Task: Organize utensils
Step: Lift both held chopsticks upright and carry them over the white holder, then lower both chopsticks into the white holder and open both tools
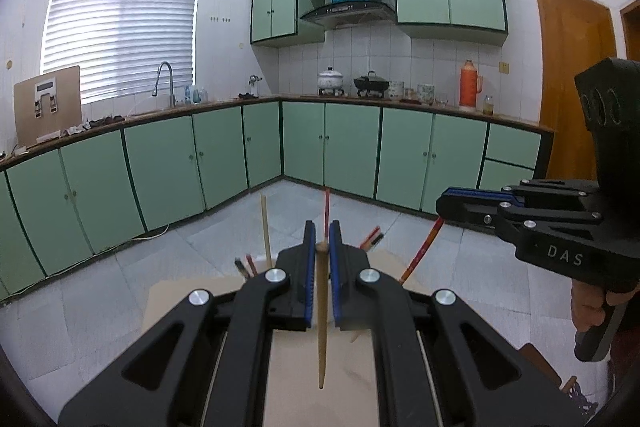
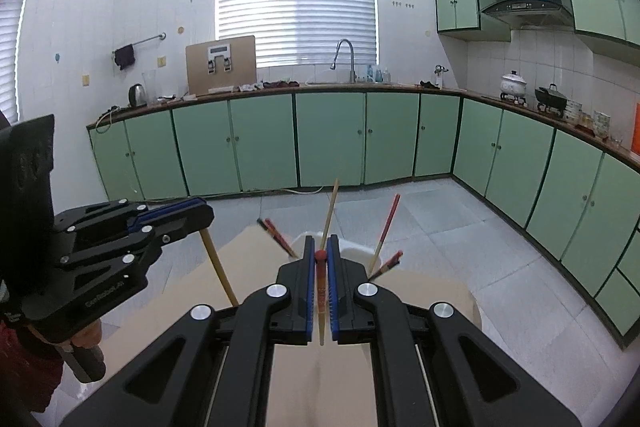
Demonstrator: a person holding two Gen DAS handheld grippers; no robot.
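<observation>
Currently both grippers are clamped, one chopstick each. Left gripper (image 1: 322, 243): jaws nearly shut on a plain wooden chopstick (image 1: 322, 315), top end between the blue pads, tapered tip hanging down over the pale board (image 1: 304, 387). Right gripper (image 2: 320, 247): jaws shut on a red-topped chopstick (image 2: 321, 291), pale lower end pointing down over the same board.

Just beyond the fingertips, a white holder (image 2: 352, 250), mostly hidden. Sticking up from it, right view count: 1 plain wooden stick (image 2: 330, 215), 1 long red stick (image 2: 387, 227), a dark-tipped red pair leaning left (image 2: 276, 233), and a short red end at right (image 2: 390, 263); whether that last is one or two I cannot tell.

Each gripper shows in the other's view, side by side, apart, a hand (image 1: 586, 307) on the right one's handle.

Far: grey tiled floor (image 1: 120, 287), green cabinets (image 1: 352, 147), 1 tap (image 2: 346, 57), 2 pots (image 1: 331, 81) on the counter, 1 orange flask (image 1: 469, 83).
</observation>
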